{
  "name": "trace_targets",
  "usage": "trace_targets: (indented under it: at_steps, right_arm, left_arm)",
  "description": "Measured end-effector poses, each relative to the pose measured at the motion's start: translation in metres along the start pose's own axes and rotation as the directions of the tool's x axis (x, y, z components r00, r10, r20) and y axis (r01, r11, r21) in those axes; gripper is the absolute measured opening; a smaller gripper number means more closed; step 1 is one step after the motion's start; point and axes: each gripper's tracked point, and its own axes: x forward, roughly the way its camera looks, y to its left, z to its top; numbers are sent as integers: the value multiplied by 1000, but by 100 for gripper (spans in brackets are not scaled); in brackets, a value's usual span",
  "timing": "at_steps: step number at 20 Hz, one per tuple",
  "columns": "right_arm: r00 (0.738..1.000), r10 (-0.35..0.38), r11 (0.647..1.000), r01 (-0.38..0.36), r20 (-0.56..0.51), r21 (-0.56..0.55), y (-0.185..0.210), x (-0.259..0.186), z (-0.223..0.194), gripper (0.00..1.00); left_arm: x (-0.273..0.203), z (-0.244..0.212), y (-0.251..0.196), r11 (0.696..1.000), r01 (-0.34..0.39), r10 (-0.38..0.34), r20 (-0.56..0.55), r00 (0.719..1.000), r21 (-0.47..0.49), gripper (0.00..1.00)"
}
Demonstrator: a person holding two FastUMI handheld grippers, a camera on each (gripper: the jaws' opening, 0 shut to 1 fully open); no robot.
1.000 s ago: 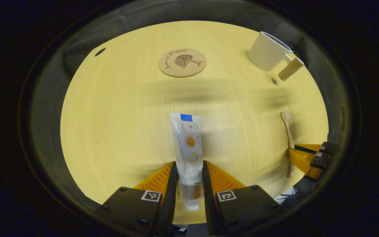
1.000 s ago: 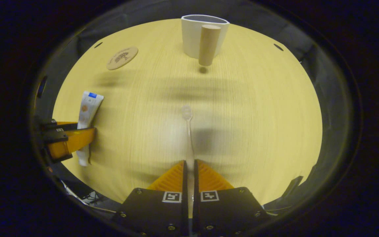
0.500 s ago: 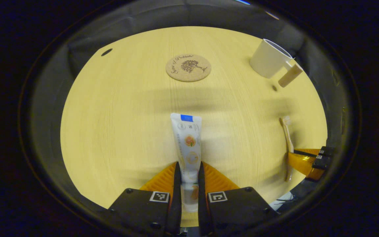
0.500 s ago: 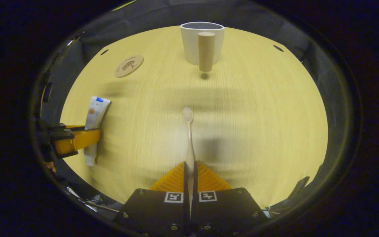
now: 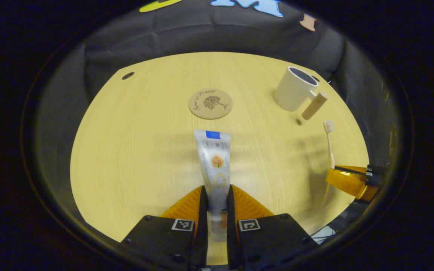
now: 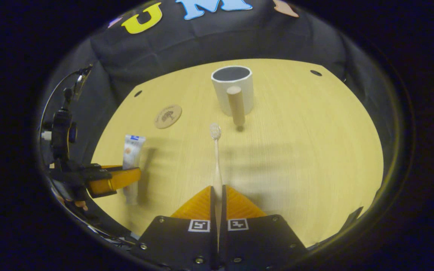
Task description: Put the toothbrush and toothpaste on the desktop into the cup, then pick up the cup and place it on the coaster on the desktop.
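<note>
Both tools are loaded! Nearest us in the left gripper view, the left gripper (image 5: 216, 195) is clamped on the lower part of the toothpaste (image 5: 214, 165), the tube standing up between its fingers. In the right gripper view, the right gripper (image 6: 217, 195) is pinched tight on the toothbrush (image 6: 216, 158) handle, bristle head pointing ahead.

What's changed: a second ago both items sat low against the desktop (image 5: 134, 150); now the view has climbed, the booth wall has come into sight, and the shadows trail apart from the items. I'd call that both lifted clear, so the grasp step looks done and the carry to the cup is next.

Further out, the coaster (image 5: 210, 103) lies flat mid-table, bare. Beyond it to the right stands the cup (image 6: 233, 90), upright, mouth open, its wooden handle facing the right gripper.

Hard to read: the toothpaste cap end is buried between the fingers, the toothbrush tail is swallowed too, and the cup's inside is dark.
</note>
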Motion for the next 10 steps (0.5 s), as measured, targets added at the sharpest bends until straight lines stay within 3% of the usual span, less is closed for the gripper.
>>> trace_targets:
  at_steps: [4,10]
  right_arm:
    - [986,30,999,-27,166,-23,1,-12,34,3]
    - [933,45,997,-22,356,-68,0,-35,88,3]
  left_arm:
    - [-8,28,-14,1000,21,-21,111,994,4,29]
    - [-18,70,-34,997,71,-62,263,963,-24,29]
